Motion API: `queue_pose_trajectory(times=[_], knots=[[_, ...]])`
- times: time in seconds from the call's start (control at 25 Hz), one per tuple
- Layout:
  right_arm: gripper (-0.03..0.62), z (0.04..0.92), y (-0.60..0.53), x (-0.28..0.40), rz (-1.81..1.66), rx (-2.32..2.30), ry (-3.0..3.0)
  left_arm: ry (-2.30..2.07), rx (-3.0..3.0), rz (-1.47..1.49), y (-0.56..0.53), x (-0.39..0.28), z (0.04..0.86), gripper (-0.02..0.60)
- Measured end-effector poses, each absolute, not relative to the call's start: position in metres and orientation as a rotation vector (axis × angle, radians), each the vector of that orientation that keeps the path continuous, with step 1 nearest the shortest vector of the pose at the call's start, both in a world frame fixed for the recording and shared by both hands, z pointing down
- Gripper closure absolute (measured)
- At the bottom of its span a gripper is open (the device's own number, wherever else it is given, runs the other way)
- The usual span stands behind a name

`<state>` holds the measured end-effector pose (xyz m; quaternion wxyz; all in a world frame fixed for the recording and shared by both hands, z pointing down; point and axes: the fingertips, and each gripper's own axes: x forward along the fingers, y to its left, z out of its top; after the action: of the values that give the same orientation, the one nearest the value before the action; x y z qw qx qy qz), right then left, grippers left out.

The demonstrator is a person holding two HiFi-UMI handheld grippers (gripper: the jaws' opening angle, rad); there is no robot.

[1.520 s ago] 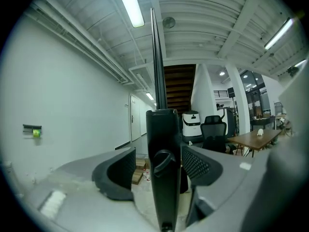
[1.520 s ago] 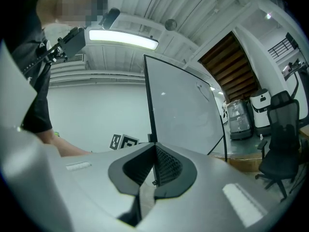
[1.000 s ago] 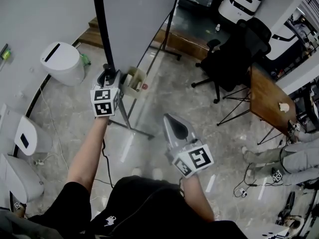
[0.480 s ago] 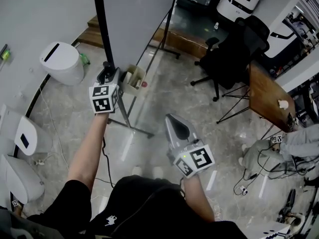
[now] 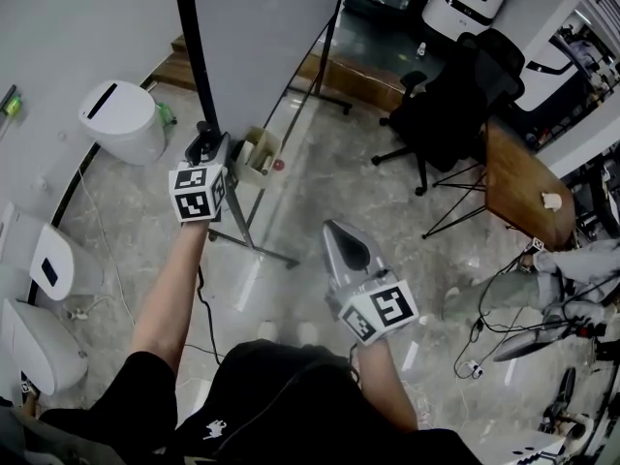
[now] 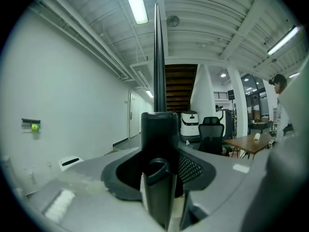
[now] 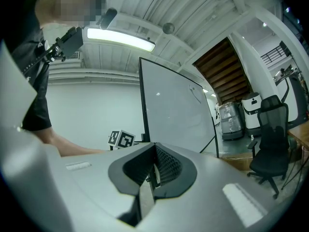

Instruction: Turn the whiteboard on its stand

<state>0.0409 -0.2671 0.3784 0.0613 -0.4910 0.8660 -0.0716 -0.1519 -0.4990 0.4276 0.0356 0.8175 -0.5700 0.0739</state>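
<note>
The whiteboard [image 5: 262, 37] stands on its wheeled stand [image 5: 254, 247] at the top of the head view, its white face towards me. My left gripper [image 5: 205, 145] is shut on the board's black left frame edge [image 5: 194, 56], low down near the pen tray [image 5: 258, 153]. In the left gripper view that frame edge [image 6: 158, 57] rises straight up from between the jaws of the left gripper [image 6: 161, 146]. My right gripper [image 5: 335, 231] hangs apart from the board, above the floor, shut with nothing in it. The right gripper view looks past the right gripper [image 7: 153, 170] at the whiteboard [image 7: 178, 110].
A white bin [image 5: 121, 119] stands left of the stand, with white units [image 5: 39, 269] along the left wall. A black office chair [image 5: 450, 105] and a wooden table [image 5: 518, 187] are on the right. A person's legs [image 5: 504, 294] and cables lie at the right edge.
The board's black edge and my left gripper sit slightly further left in the head view. The person at the right edge has shifted. My right gripper has stayed put.
</note>
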Motion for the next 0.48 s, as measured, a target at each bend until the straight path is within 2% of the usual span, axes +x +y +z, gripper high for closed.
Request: queue_pose_trajectory(times=[0.48], knots=[[0.586,0.382,-0.256,0.030,-0.207,-1.456,2.635,-1.745,2.519,0.226,-0.463,-0.165,0.434,0.388]])
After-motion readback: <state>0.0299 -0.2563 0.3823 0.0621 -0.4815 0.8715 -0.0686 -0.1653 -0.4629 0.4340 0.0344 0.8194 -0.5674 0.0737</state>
